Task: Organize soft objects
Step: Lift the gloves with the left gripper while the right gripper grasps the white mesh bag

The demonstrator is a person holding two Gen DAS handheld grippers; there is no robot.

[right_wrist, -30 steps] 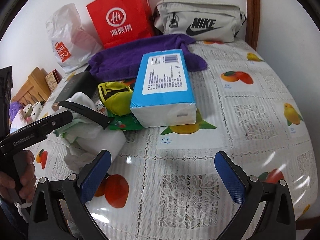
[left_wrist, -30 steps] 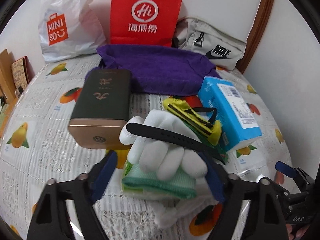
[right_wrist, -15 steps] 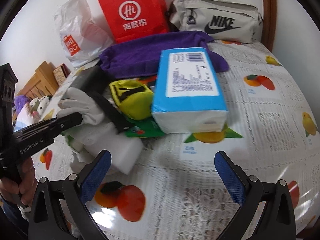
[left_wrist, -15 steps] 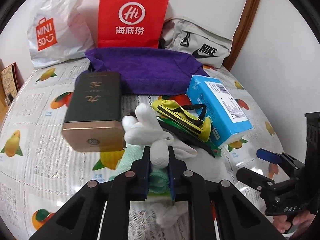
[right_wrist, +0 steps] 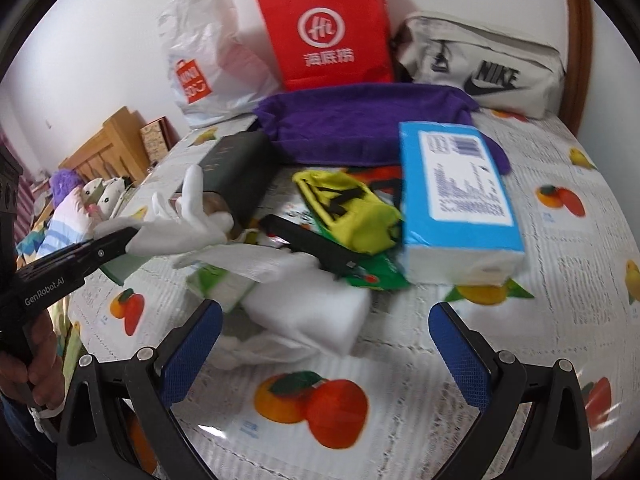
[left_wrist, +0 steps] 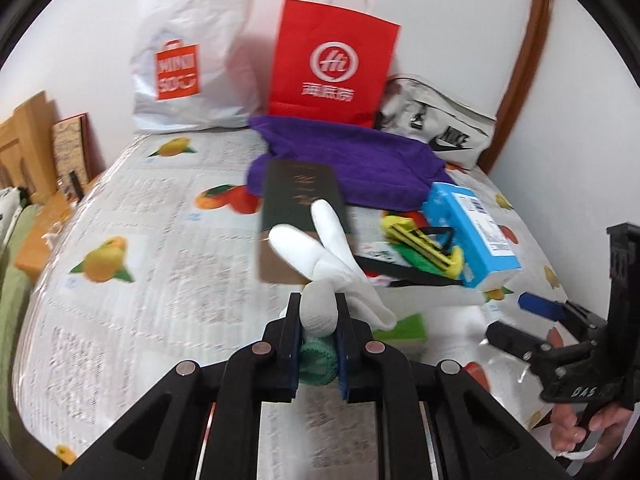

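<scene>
On the fruit-print tablecloth (white wall behind), left tool clamps a white glove; right tool gapes empty.

Bright, motion-blurred, fisheye-warped edges

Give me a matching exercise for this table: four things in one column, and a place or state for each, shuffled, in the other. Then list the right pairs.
Things:
1. white glove
2. blue tissue pack
3. red paper bag
4. right tongs

Places or states:
A. stands upright against the wall
B. open, nothing between the pads
C. clamped in the left tongs
D. lies on the tablecloth, beside the yellow pouch

Pairs: 1-C, 2-D, 3-A, 4-B
</scene>
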